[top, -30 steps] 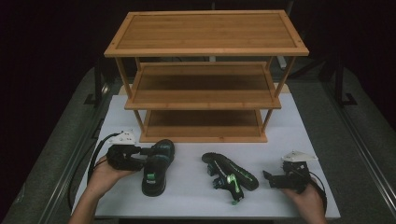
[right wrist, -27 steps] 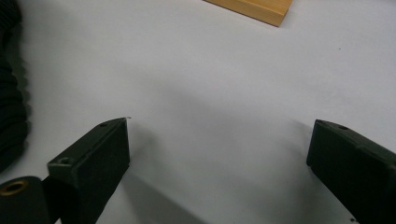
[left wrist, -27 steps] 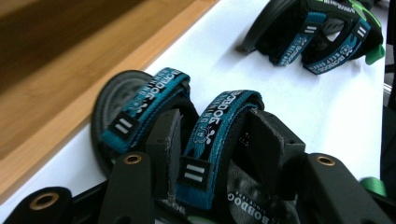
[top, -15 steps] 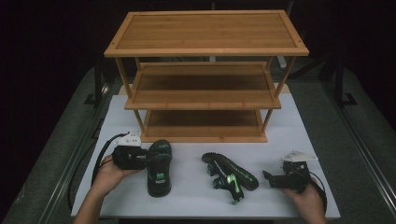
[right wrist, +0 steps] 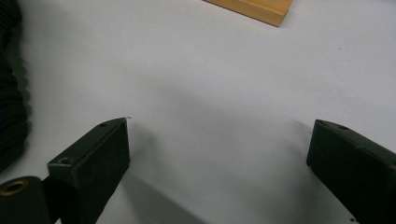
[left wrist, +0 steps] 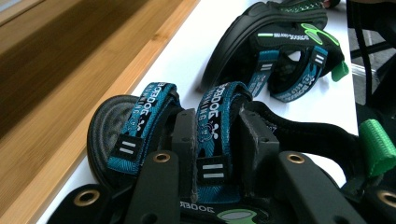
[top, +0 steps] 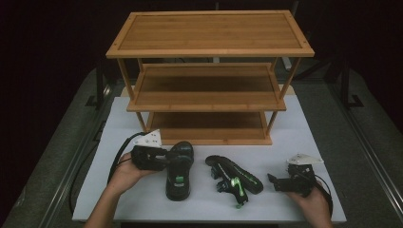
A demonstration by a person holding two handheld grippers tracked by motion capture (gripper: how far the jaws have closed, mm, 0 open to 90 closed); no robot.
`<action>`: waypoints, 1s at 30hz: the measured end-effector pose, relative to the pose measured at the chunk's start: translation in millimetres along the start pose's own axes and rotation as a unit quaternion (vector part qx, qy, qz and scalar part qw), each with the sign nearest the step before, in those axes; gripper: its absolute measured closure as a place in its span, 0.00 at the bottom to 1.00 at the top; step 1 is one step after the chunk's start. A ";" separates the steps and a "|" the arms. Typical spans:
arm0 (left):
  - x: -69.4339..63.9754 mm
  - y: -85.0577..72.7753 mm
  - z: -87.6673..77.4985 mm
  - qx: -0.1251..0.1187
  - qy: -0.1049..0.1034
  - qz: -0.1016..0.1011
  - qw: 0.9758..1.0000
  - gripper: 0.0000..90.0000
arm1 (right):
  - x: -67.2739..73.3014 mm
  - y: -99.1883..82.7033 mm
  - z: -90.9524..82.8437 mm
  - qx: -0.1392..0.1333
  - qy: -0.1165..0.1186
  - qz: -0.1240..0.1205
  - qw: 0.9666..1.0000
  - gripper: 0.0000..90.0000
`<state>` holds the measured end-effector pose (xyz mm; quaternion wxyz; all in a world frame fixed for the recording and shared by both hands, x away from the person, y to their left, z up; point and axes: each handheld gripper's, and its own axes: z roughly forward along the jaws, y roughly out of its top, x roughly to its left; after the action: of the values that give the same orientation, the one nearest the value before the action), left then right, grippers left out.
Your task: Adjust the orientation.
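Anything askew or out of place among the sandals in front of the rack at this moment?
Yes. The right sandal lies tipped on its side on the white table, sole edge up, straps splayed. The left sandal sits sole-down, the left gripper shut on its middle strap. The wooden rack holds no shoes.

From my remote seat this reads as a recording lab or studio set, not a home. A plain white flat surface [top: 309, 142] sits under bright light while everything around it falls off into black. Grey metal rails [top: 366, 142] run along both sides of it, and dark stand legs [top: 349, 90] rise behind. A three-tier bamboo shoe rack [top: 209, 71] stands staged on the white sheet, bare of household clutter. A black cable [top: 78, 183] loops off the left edge, as on a test rig.
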<state>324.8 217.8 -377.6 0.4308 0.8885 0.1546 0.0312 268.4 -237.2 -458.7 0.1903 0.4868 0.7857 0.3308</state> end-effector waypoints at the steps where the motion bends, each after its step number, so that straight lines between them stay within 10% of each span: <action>1: 0.2 3.0 7.1 0.001 -0.004 0.003 1.000 0.78 | 0.0 0.0 0.0 0.000 0.000 0.000 1.000 0.06; 23: -9.0 3.4 29.2 0.005 -0.013 0.000 1.000 0.77 | 0.1 0.0 0.0 0.000 0.000 0.000 1.000 0.06; 30: -9.1 -1.5 11.7 -0.007 0.007 -0.018 1.000 0.55 | 0.0 -0.1 0.0 0.000 0.000 -0.001 1.000 0.06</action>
<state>318.0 207.1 -385.4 0.4364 0.8824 0.1732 0.0313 268.4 -237.2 -458.8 0.1909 0.4863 0.7859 0.3308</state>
